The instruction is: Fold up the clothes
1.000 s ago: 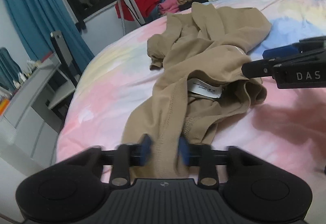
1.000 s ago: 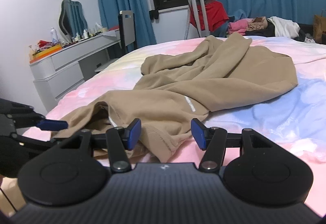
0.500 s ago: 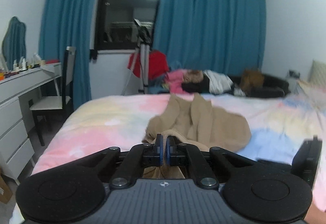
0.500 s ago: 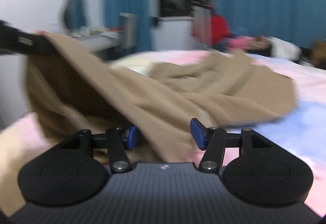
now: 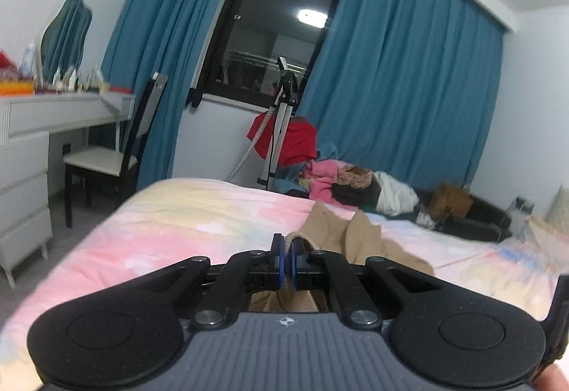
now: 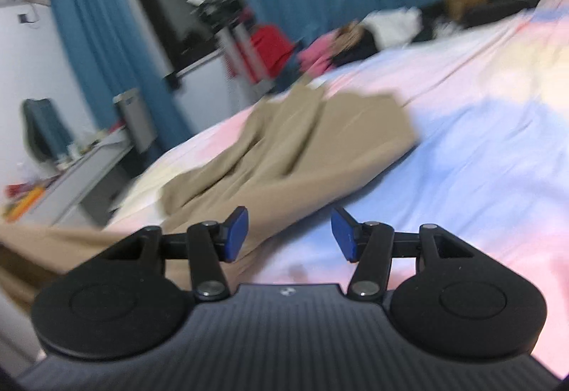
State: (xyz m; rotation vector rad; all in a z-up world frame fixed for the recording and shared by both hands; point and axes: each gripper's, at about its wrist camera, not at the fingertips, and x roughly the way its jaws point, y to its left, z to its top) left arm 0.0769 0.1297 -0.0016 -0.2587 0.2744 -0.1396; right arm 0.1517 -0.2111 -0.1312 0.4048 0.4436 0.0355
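Pinching the tan garment's (image 6: 284, 156) ribbed hem, left claw (image 5: 286, 261) lifts it rumpled; right claw (image 6: 288, 234) gapes empty.

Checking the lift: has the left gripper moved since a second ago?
Yes. The left gripper, shut on the tan garment, rose and tilted up: the window now fills its view.

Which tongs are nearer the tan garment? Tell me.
Left. The left tongs are clamped on a ribbed edge of the tan garment; the right tongs hang open just above it, not touching.
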